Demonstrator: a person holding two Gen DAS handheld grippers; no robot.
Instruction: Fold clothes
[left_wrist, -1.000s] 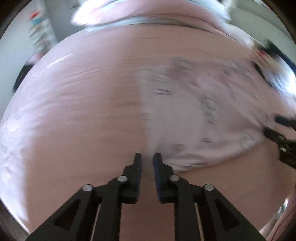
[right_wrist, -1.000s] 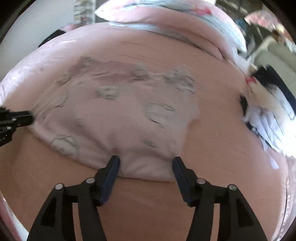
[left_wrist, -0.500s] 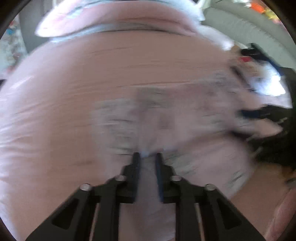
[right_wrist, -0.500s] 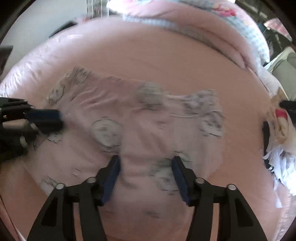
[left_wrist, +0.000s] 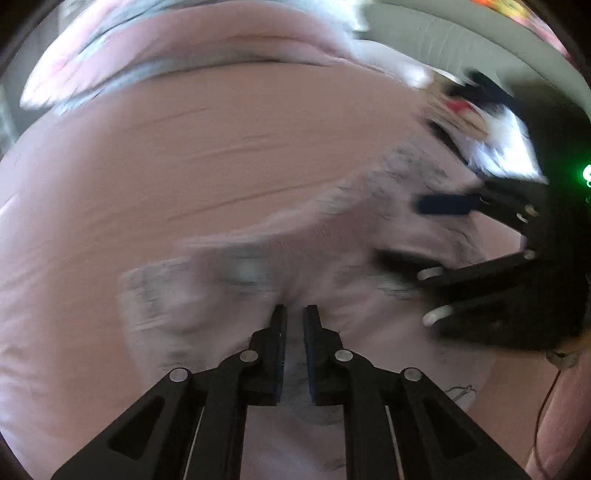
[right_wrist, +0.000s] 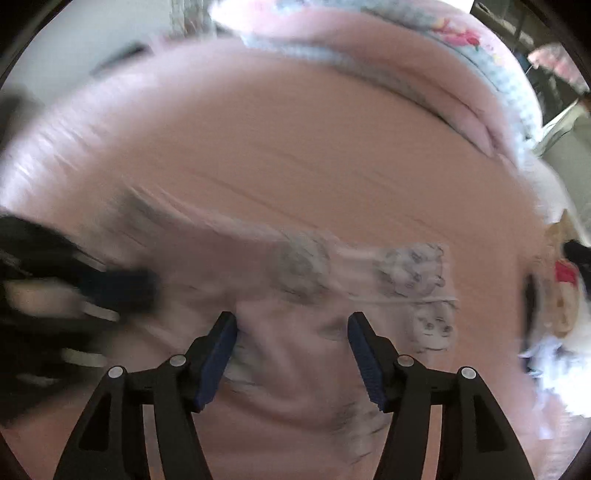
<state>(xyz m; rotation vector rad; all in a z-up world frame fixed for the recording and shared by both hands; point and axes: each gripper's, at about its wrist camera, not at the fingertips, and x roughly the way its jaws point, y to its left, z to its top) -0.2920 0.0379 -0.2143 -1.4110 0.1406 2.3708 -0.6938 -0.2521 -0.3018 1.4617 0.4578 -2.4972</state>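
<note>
A pale pink garment with grey cartoon prints lies on the pink bed sheet, blurred by motion. My left gripper is shut on a bunched part of the garment, with cloth pinched in the narrow gap. Close at the right of that view is my right gripper. In the right wrist view the garment spreads under and ahead of my right gripper, which stands open just above the cloth. The left gripper shows as a dark blur at the left edge of the garment.
Across the far side of the bed lies a rolled pink and light-blue quilt. A heap of black, white and red clothes sits at the right edge of the bed. Grey upholstery stands behind it.
The left gripper has carried its pinched edge of the garment rightwards, towards the right gripper. The right gripper has moved forward over the cloth and stayed open.
</note>
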